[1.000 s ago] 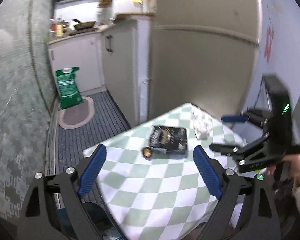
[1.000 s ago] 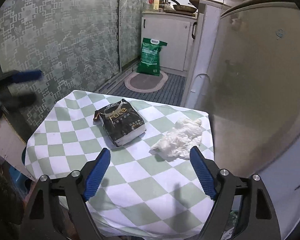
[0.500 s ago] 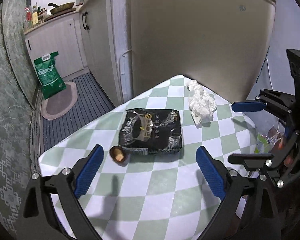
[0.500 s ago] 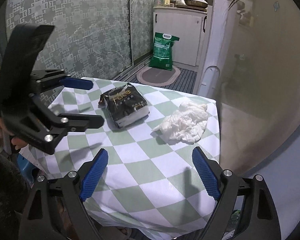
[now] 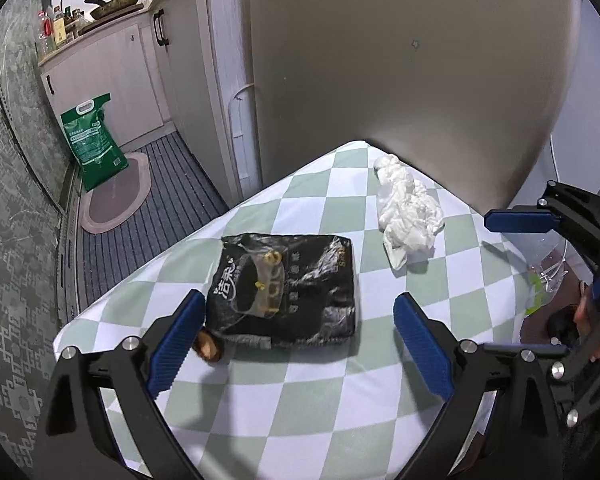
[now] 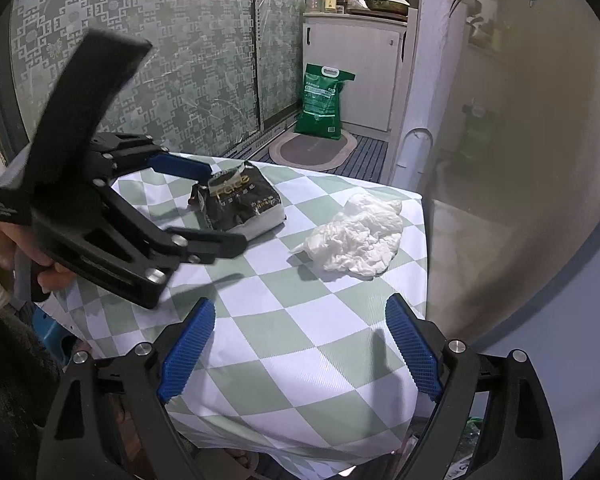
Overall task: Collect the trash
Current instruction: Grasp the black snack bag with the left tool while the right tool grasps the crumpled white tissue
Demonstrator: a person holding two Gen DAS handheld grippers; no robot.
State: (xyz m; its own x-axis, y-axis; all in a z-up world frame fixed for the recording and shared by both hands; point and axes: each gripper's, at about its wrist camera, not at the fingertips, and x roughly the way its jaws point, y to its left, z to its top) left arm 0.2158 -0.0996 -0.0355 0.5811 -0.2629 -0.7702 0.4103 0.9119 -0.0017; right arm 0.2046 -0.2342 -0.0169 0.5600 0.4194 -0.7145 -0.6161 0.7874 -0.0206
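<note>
On a green-and-white checked tablecloth [image 5: 300, 420], a small brown scrap [image 5: 208, 350] sits at the left, touching a black crinkled plastic packet [image 5: 292, 284]; crumpled white tissue [image 5: 408, 212] lies far right. The left gripper [image 5: 296, 336] is held low, fingers spread around the packet. The right gripper [image 6: 296, 340] hovers, spread, empty. The packet is best straddled squarely before closing.

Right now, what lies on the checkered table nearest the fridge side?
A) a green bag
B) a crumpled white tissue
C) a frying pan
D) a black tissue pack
B: the crumpled white tissue lies loose on the checkered table on the fridge side, apart from the black tissue pack.
</note>
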